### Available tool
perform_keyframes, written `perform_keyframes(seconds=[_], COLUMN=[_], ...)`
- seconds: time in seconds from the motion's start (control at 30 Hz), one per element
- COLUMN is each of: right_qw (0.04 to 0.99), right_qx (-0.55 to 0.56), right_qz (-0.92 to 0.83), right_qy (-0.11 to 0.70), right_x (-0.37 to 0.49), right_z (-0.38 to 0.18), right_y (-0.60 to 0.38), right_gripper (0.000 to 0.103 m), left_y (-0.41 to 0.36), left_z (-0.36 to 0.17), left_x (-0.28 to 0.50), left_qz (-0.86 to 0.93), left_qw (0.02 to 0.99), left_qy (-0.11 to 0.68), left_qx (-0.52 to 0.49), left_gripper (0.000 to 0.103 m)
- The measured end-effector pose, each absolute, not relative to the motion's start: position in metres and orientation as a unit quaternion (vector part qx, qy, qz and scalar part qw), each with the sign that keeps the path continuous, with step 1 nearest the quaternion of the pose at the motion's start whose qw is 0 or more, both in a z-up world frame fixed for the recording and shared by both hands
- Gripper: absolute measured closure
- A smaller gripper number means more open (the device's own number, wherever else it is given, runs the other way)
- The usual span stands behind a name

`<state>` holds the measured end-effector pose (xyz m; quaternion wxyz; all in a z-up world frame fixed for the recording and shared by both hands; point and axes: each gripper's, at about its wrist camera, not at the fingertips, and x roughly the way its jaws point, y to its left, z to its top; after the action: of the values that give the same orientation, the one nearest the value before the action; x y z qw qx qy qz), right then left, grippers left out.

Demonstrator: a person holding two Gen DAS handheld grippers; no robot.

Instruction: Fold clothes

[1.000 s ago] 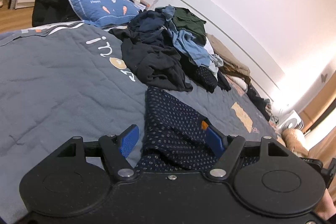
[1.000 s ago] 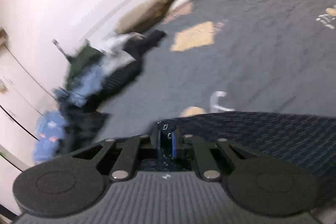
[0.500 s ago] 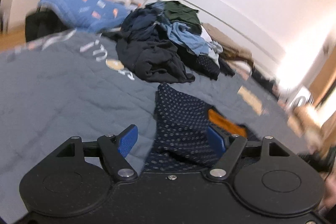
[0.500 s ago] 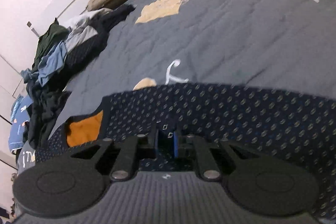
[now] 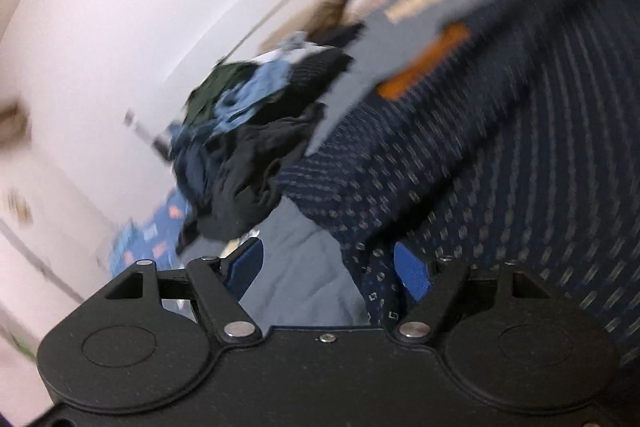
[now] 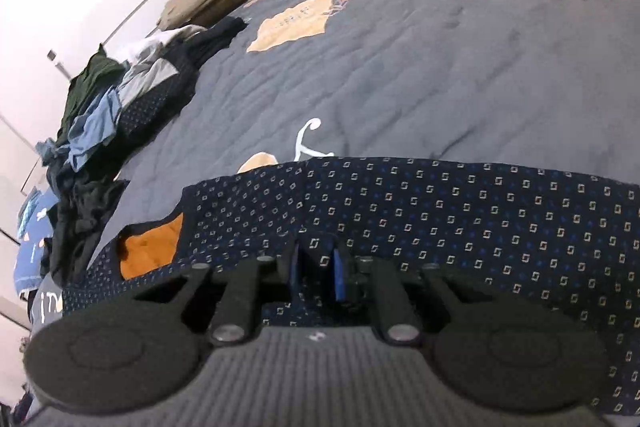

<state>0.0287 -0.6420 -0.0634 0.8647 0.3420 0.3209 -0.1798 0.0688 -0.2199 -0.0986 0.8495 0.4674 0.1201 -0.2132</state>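
One navy patterned garment (image 6: 440,211) lies spread on the grey quilt (image 6: 420,67), right under and ahead of the right claw (image 6: 316,269), whose jaws are opening with a pinch of that cloth between them. Its orange lining (image 6: 150,251) shows to that claw's left. Left claw (image 5: 328,269) is released, jaws wide, garment edge by its right pad. Clothes pile (image 6: 100,123) sits far left.
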Motion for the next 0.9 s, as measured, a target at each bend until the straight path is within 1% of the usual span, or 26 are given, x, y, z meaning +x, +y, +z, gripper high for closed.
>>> perform_keyframes(seconds=[0.07,0.2,0.27,0.37,0.5,0.53,0.57,0.6,0.67,0.73,0.77,0.8,0.9], right_qw=[0.867,0.869,0.870,0.868,0.862,0.862,0.862,0.862,0.861,0.859,0.858,0.857,0.859], right_qx=[0.338,0.335,0.333,0.336,0.345,0.345,0.344,0.344,0.343,0.346,0.349,0.352,0.348], right_qz=[-0.177,-0.183,-0.194,-0.210,-0.208,-0.206,-0.205,-0.205,-0.204,-0.205,-0.206,-0.207,-0.202], right_qy=[0.320,0.315,0.308,0.300,0.307,0.309,0.310,0.310,0.316,0.318,0.317,0.316,0.317], right_x=[0.030,0.035,0.035,0.033,0.033,0.034,0.034,0.034,0.035,0.034,0.033,0.032,0.030], right_z=[-0.064,-0.066,-0.066,-0.067,-0.071,-0.072,-0.072,-0.072,-0.073,-0.074,-0.073,-0.073,-0.068], right_y=[-0.641,-0.639,-0.639,-0.642,-0.645,-0.643,-0.641,-0.639,-0.638,-0.639,-0.641,-0.642,-0.640], right_gripper=[0.087,0.091,0.092,0.093,0.093,0.093,0.093,0.093,0.093,0.093,0.093,0.093,0.093], left_y=[-0.226,-0.241,-0.242,-0.223,-0.186,-0.180,-0.179,-0.180,-0.187,-0.194,-0.197,-0.197,-0.186], left_z=[-0.108,-0.111,-0.115,-0.117,-0.114,-0.114,-0.114,-0.112,-0.113,-0.119,-0.122,-0.125,-0.126], left_x=[0.074,0.084,0.090,0.103,0.111,0.110,0.107,0.101,0.090,0.085,0.086,0.087,0.089], left_qz=[-0.221,-0.225,-0.225,-0.207,-0.220,-0.227,-0.234,-0.247,-0.263,-0.266,-0.268,-0.272,-0.280], left_qw=[0.838,0.831,0.818,0.807,0.803,0.800,0.797,0.793,0.787,0.776,0.769,0.765,0.770], left_qy=[0.110,0.088,0.076,0.060,0.071,0.071,0.063,0.056,0.039,0.031,0.035,0.040,0.041], left_qx=[0.487,0.501,0.523,0.550,0.549,0.551,0.554,0.554,0.557,0.572,0.579,0.583,0.572], left_gripper=[0.033,0.033,0.033,0.033,0.033,0.034,0.037,0.046,0.051,0.066,0.071,0.093,0.093])
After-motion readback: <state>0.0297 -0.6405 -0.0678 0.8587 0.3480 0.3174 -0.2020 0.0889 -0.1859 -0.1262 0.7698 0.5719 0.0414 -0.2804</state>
